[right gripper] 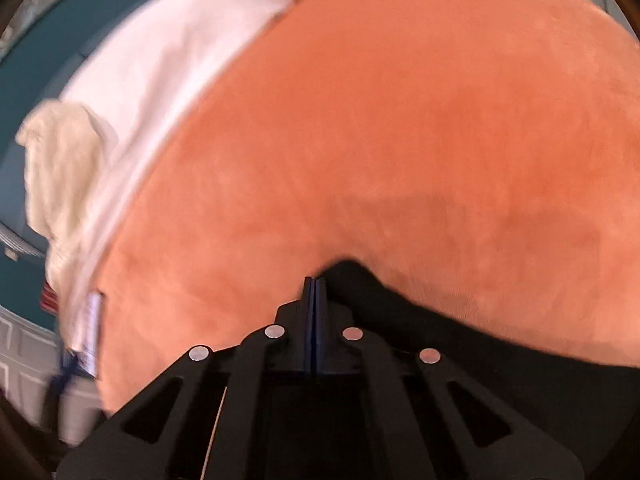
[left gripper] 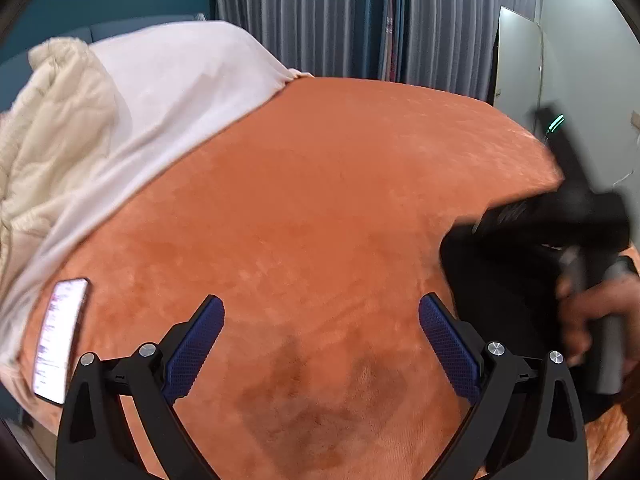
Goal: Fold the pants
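Bright, even light; strong fisheye bending with dark corners; motion blur smears both views, worst at the edges.

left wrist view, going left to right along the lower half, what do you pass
lit phone lying on the bed edge → open left gripper over the orange plush blanket → black pants → hand on the right gripper's grey handle

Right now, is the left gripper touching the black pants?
Apart. In the left wrist view the left gripper stands open over bare orange blanket; the black pants lie off to its right side, with blanket showing between them and the blue pads.
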Motion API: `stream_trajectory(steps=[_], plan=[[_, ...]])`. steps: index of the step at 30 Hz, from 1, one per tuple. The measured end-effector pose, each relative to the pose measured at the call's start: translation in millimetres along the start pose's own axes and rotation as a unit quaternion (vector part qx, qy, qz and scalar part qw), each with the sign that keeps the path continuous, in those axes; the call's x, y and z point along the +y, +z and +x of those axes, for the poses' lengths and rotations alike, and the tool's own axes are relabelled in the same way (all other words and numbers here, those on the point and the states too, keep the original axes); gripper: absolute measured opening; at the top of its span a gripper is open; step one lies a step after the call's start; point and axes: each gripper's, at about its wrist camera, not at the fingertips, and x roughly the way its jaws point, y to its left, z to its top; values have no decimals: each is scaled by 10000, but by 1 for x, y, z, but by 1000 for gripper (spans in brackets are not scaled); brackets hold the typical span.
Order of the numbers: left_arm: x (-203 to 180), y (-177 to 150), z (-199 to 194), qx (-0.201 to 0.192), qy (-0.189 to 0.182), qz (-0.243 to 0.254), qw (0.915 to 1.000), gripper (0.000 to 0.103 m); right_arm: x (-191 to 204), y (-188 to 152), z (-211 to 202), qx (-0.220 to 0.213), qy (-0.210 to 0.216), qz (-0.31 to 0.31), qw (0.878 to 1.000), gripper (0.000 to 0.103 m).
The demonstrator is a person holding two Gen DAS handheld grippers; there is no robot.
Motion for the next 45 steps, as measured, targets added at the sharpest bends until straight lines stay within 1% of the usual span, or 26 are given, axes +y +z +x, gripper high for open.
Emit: stream_trajectory(steps=[1,4,6,7,8,9,10,11,12,13,15,16,17,18,19,20,22,23,25,27,28,31,33,36,40,45], plan=[[2,-1,1,26,-42,-10,10000,97,4,-2,-17,-178,86,-58,9998,5],[4,-2,-2,54,-88,-4,9999,97,-2,-28,-74,-690,258,-131,9972,4],[1,1,-10,19,-246,-74,9997,97,-27,-53,-98,-799,-171,-63,9966,4],[-3,4,-13,6,-357,-105,9993,97,-42,-63,-100,-762,-561,-51,9955,4],[-13,7,-19,8,-550,-126,9984,97,-68,-75,-97,-562,-1197,-38,9912,0],[-21,9,-21,26,-644,-109,9979,97,-90,-83,-98,-484,-1324,142,9899,0],[-36,11,-25,62,-787,-66,9969,97,-114,-91,-110,-604,-784,627,9931,0],[-46,12,-28,67,-870,-18,9962,97,-128,-98,-130,-789,-447,1066,9902,1],[-60,11,-32,44,-933,63,9956,97,-131,-103,-148,-1004,-407,1188,9870,6],[-78,10,-36,17,-941,190,9954,97,-127,-113,-176,-1375,-439,1045,9840,6],[-105,5,-37,9,-907,433,9949,97,-123,-129,-199,-1609,-413,795,9829,6],[-119,2,-34,26,-837,579,9948,98,-126,-134,-201,-1537,-462,717,9844,6],[-135,-5,-27,93,-659,758,9949,98,-133,-142,-193,-1288,-768,601,9869,0],[-146,-11,-19,167,-482,862,9950,98,-145,-147,-183,-1087,-1203,506,9855,0],[-157,-20,-6,273,-263,1005,9942,98,-156,-152,-181,-1074,-1153,465,9864,0],[-163,-27,6,425,-46,1107,9929,98,-163,-157,-189,-1192,-960,581,9865,0],[-167,-40,23,669,161,1188,9905,98,-157,-160,-214,-1334,-904,817,9835,0],[-164,-44,23,634,148,1059,9922,98,-149,-161,-222,-1453,-926,724,9824,5],[-160,-44,18,601,165,932,9937,98,-134,-166,-234,-1558,-994,382,9820,5],[-160,-43,14,633,310,905,9934,98,-131,-175,-228,-1325,-1407,66,9811,4],[-161,-42,11,653,336,870,9935,98,-139,-177,-216,-1141,-1661,16,9795,4],[-167,-37,-8,555,228,796,9950,98,-141,-193,-233,-1346,-1534,307,9785,6],[-173,-38,-25,411,236,853,9952,98,-123,-200,-256,-1645,-1697,261,9713,9],[-180,-38,-45,263,106,859,9959,98,-108,-210,-280,-1841,-1824,145,9657,9],[-186,-38,-67,189,-101,804,9965,98,-94,-218,-289,-1925,-1834,184,9638,9],[-185,-43,-83,180,-136,817,9964,98,-87,-236,-295,-1987,-1751,271,9639,9]])
